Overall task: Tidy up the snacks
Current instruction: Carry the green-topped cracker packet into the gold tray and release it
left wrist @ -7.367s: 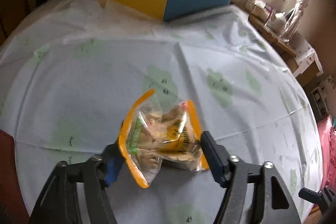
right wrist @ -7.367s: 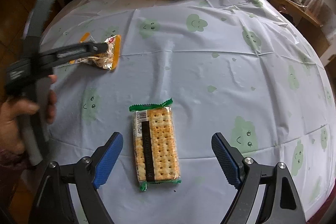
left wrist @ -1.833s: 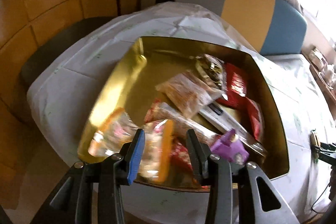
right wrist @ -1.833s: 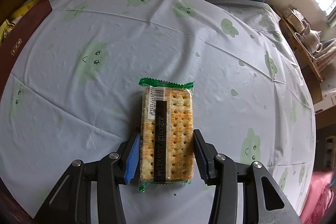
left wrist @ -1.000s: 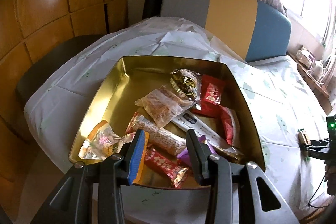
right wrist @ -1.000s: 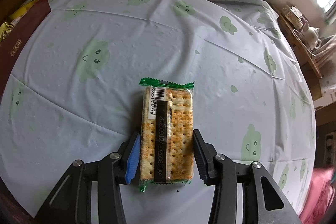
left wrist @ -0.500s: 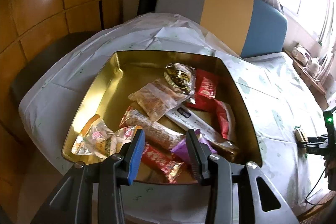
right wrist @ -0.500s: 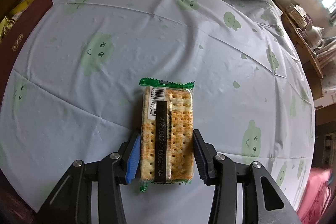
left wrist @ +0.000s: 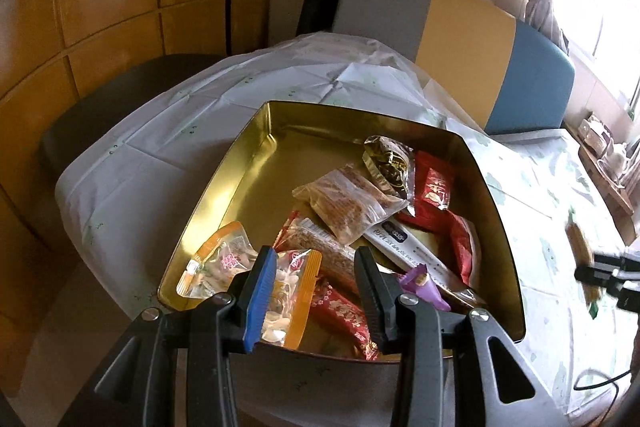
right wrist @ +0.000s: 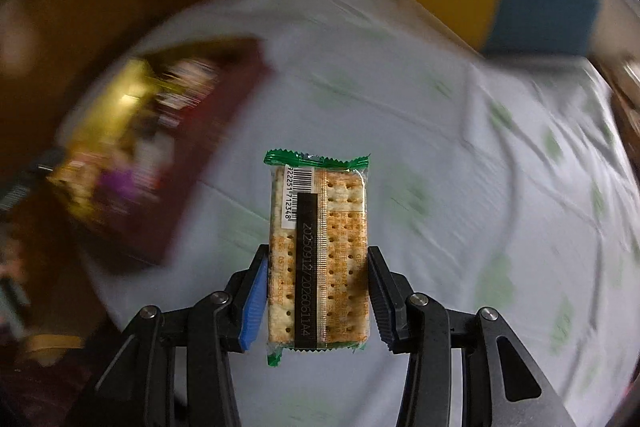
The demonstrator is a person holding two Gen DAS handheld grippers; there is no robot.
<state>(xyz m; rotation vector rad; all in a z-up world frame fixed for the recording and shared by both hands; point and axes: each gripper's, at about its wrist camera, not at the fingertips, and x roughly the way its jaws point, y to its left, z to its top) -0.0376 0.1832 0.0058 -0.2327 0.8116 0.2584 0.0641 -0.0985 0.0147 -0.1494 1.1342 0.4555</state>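
Surface [left wrist: 168, 155]: round, under a pale cloth [left wrist: 532, 187] printed with green smiling shapes, creased in fold lines | On it: a gold-lined tin [left wrist: 248, 163] with dark red outer walls, near the edge, holding wrapped snacks | Rest of the cloth: blurred in the right wrist view.

Green-edged cracker packet [right wrist: 318, 259] airborne; gold tin [left wrist: 494, 227] holds snacks.

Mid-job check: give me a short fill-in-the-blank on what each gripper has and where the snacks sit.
1. The right gripper is shut on a pack of ____.
2. The cracker pack has ____ sealed ends.
3. The gold tin holds ____ snacks.
4. Nothing is held by the ____ gripper.

Missing words: crackers; green; several; left
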